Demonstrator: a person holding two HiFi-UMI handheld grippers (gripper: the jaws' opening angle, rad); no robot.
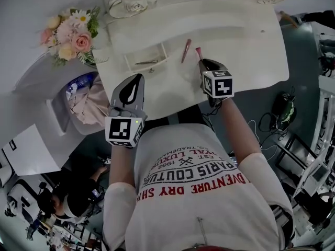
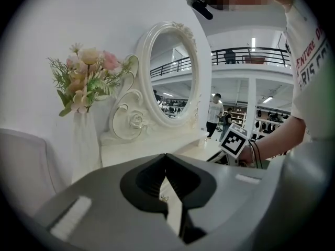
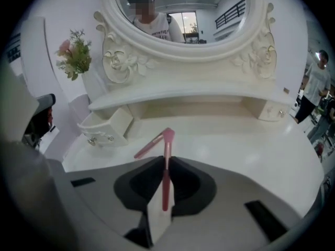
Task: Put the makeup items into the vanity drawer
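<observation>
The step in hand is the picking up of one makeup item. The right claw (image 3: 166, 161) is closed on a thin pink stick (image 3: 166, 184). The stick stands between its two jaws and points forward, with its far tip just over the desk (image 3: 235, 140). Whether the stick is already lifted clear of the desk I cannot tell.

A second pink stick (image 3: 149, 146) lies flat on the desk just beyond the first one, so near that their far ends seem to meet. It is not yet taken.

The small drawer (image 3: 119, 123) stands pulled out at the left side of the desk, under the shelf of the mirror. In the head view a thin dark item (image 1: 146, 63) already lies inside it; what it is I cannot make out.

The left claw (image 1: 139, 78) hovers in front of the drawer with its jaws together and nothing between them.

I judge the task about half done. The next move calls for carrying the held stick to the left, over the open drawer, and turning it along the drawer's length so that it fits inside. The jaws should open only when the stick is low inside the walls, because such a round stick may roll away on the smooth desk
</observation>
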